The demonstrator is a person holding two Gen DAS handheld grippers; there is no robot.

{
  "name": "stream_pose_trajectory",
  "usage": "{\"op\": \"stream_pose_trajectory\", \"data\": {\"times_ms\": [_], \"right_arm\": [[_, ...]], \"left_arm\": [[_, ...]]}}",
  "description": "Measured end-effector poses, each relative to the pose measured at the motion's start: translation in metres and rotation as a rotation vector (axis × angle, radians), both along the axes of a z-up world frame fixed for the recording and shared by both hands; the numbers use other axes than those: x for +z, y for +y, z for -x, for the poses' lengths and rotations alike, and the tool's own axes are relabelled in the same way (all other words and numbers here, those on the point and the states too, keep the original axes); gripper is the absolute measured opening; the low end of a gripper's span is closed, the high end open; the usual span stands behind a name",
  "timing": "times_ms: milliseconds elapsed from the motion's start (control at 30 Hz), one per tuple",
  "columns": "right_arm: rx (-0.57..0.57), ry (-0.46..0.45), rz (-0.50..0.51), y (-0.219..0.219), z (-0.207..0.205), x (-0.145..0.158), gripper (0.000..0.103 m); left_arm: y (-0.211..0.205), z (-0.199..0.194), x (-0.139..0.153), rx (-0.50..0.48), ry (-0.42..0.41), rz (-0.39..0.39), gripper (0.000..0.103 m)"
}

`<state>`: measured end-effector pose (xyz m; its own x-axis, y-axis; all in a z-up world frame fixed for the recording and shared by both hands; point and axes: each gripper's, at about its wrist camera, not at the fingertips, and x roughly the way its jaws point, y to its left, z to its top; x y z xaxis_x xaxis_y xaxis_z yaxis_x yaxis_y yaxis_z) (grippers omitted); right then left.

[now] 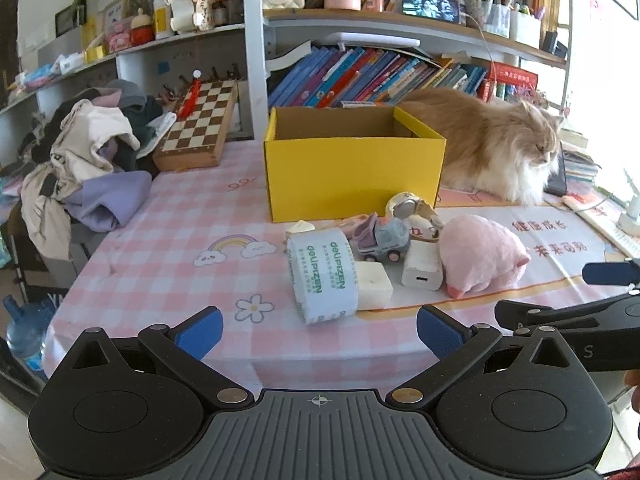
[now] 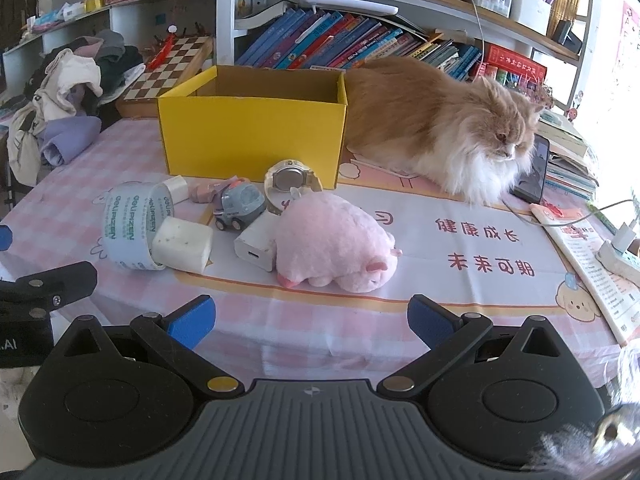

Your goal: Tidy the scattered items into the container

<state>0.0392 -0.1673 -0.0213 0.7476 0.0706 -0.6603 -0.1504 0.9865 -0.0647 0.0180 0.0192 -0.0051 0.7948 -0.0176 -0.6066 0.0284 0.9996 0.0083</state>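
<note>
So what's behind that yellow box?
A fluffy orange and white cat lies behind and to the right of the yellow box, with a row of books on the shelf further back. The box covers part of its hindquarters.

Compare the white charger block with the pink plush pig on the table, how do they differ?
The charger block is white, hard-edged and boxy; the plush pig is pink, rounded and fuzzy. The pig is clearly the bulkier of the two. The charger shows a port slot on the face toward the camera; the pig shows ears and a foot instead. Both lie on the table, pressed side by side, outside the yellow box.
</note>
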Motion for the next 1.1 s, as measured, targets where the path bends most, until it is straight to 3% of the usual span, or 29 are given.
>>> {"op": "stream_pose_trajectory", "data": {"times_ms": [367, 600, 1100], "right_arm": [[-0.014, 0.036, -0.016, -0.009, -0.024, -0.008, 0.103], [-0.013, 0.071, -0.019, -0.013, -0.044, -0.016, 0.103], [0.016, 0.14, -0.013, -0.016, -0.09, -0.031, 0.103]], "left_arm": [[-0.006, -0.022, -0.006, -0.038, 0.052, 0.011, 0.103], [0.0, -0.044, -0.017, 0.009, 0.105, 0.062, 0.103], [-0.003, -0.081, -0.032, 0.052, 0.158, 0.074, 0.099]]}}
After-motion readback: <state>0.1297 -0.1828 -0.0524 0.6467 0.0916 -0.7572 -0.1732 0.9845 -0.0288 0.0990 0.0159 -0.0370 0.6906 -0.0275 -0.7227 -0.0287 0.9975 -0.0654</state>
